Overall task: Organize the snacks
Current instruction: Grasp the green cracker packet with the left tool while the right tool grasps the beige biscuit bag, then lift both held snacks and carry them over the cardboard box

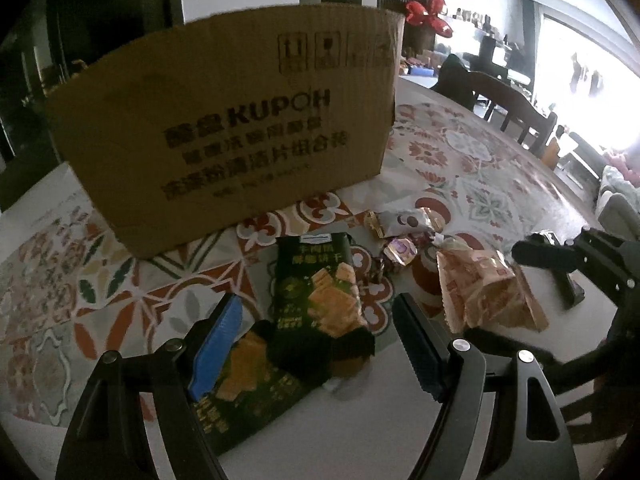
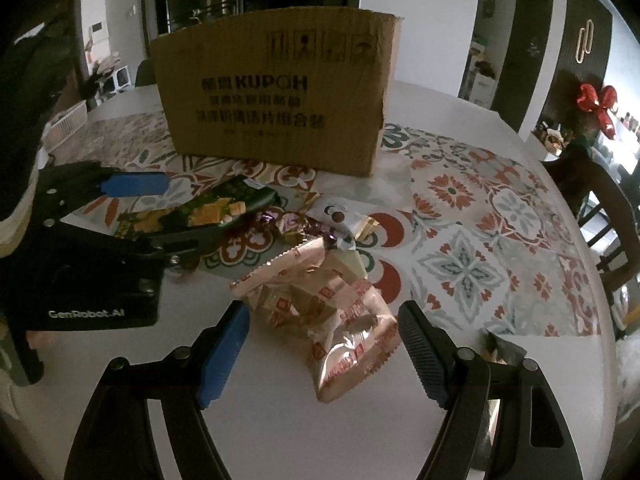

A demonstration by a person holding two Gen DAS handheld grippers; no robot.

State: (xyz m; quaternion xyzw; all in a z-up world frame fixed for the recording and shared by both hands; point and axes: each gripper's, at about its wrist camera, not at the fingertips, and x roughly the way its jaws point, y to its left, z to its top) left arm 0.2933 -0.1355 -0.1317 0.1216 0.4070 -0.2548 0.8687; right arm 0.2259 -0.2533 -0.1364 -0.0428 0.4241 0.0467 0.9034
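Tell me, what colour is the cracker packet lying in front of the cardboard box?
Dark green, with orange crackers pictured on the cracker packet; the left wrist view shows it best.

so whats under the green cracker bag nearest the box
Its near end lies on a second green bag, its far end on the patterned tablecloth. Whatever lies beneath the overlap is covered. The cardboard box shows only its outer wall, so its inside is hidden.

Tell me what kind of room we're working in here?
Most likely a home dining area: a round table with a patterned tile-print cover, a dark wooden dining chair pulled up to it, and a living space with a bright window beyond.
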